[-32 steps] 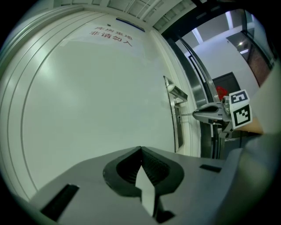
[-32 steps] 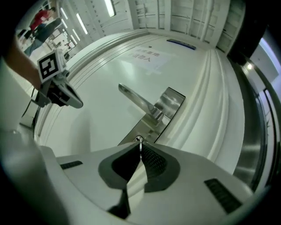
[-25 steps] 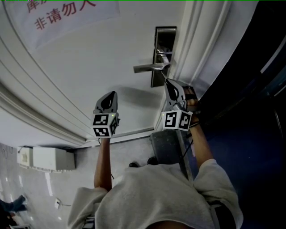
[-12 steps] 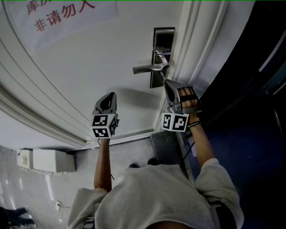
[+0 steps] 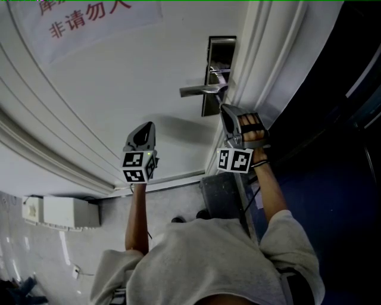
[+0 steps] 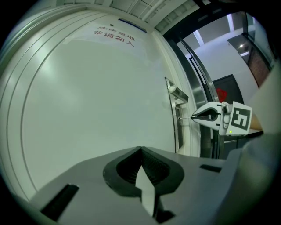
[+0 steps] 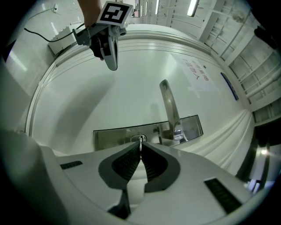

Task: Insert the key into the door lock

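Observation:
The steel lock plate (image 5: 217, 71) with its lever handle (image 5: 201, 90) sits on the white door (image 5: 119, 89). My right gripper (image 5: 222, 108) is level at the plate's lower end, shut on a thin metal key (image 7: 140, 140). The key's tip is at the keyhole in the plate (image 7: 131, 132), below the handle (image 7: 169, 105). In the left gripper view the key (image 6: 186, 117) spans the gap between the right gripper (image 6: 210, 116) and the plate (image 6: 177, 127). My left gripper (image 5: 146, 125) is shut and holds nothing; it faces the bare door panel (image 6: 96, 101).
A paper sign with red characters (image 5: 89, 18) is stuck high on the door. The door frame mouldings (image 5: 262, 71) run beside the lock, with a dark opening (image 5: 333, 119) to the right. A white box (image 5: 62, 211) lies low at the left.
The right gripper has rolled about its own axis, so its marker cube faces differently, while its tip stays at the lock. The left gripper has not moved.

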